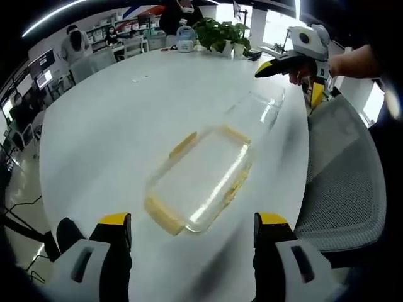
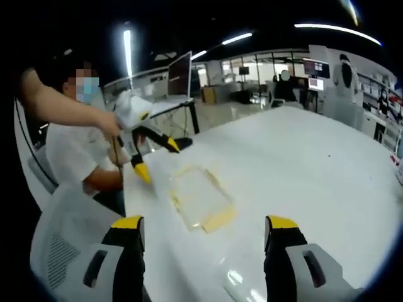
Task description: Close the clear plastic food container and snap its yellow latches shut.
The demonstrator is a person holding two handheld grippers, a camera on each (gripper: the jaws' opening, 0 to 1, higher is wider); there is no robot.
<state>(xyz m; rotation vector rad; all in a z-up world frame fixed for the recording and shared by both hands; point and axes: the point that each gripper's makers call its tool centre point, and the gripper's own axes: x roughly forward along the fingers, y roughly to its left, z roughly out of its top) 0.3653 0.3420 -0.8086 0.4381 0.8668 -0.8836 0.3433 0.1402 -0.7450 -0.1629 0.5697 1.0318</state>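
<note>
- The clear plastic lid with yellow latches [image 1: 201, 182] lies flat on the white surface [image 1: 113, 126], just ahead of the left tool [image 1: 192, 229]; in the right gripper view the same lid [image 2: 200, 200] sits near the surface's edge, close to the person's side.
- A clear container body [image 1: 261, 107] appears to lie farther out on the surface, beyond the lid; it is blurred and nearly invisible against the white, so I cannot tell its exact outline.
- The left tool is spread wide with nothing between its jaws, hanging above the surface short of the lid.
- The right tool [image 2: 204, 233] is likewise spread and empty; seen from the left gripper view, it [image 1: 296, 72] is held up above the far edge of the surface.
- Handling, as a judgement: the lid looks thin, light and rigid, with a smooth surface that will likely slide on the glossy top when pushed.
- The hinged yellow latches are probably the weakest parts; the firmer hold is across a long edge between the latches.
- Snapping the latches likely needs one tool to steady the container while the other presses.
</note>
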